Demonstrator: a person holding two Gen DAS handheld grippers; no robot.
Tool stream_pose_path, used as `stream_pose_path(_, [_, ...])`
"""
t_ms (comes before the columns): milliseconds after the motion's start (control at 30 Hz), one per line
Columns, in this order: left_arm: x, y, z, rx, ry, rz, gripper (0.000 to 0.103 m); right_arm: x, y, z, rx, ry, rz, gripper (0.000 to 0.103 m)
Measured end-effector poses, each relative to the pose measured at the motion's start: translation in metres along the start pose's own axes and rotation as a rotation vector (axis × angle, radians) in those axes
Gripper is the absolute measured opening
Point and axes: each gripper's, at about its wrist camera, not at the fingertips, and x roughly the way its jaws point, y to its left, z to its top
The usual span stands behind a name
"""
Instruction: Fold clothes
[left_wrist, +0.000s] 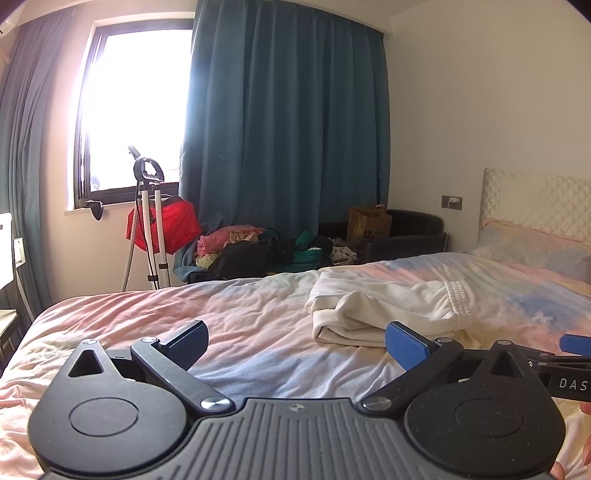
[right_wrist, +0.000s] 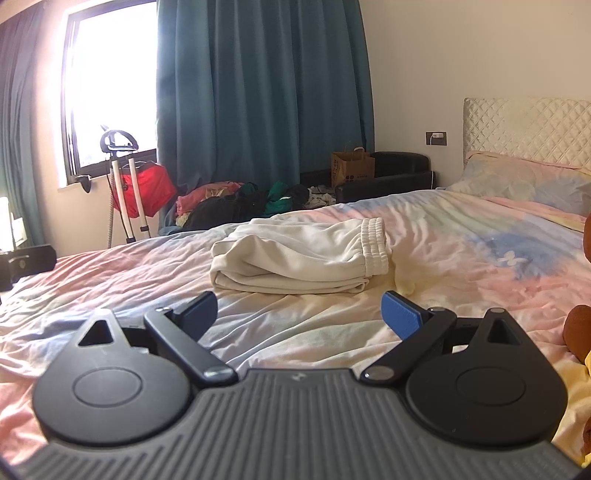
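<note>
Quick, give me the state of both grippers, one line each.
Left gripper: open, holding nothing, above the bed.
Right gripper: open, holding nothing, short of the folded cream pants.

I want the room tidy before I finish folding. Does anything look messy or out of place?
The cream pants lie folded on the bed, though their top layer is rumpled. The real mess is the pile of unfolded clothes heaped beyond the bed under the curtain. Both tongs are open and empty.

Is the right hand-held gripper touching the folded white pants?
Apart. In the right wrist view, the open right hand-held gripper sits short of the folded white pants, with bare bedsheet visible between them.
</note>
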Motion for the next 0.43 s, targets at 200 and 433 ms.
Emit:
stream_pose_path(200, [-0.0046,-0.0003,-0.0002,-0.003,-0.001,0.002,0.103,-0.0006,0.0002,0.0000,0.002,0.002,-0.004,0.097])
stream_pose_path(433, [-0.0046,-0.0030,-0.0018,0.006,0.003,-0.005,0.103,-0.0004,-0.0027,-0.0003,0.022,0.013,-0.009,0.097])
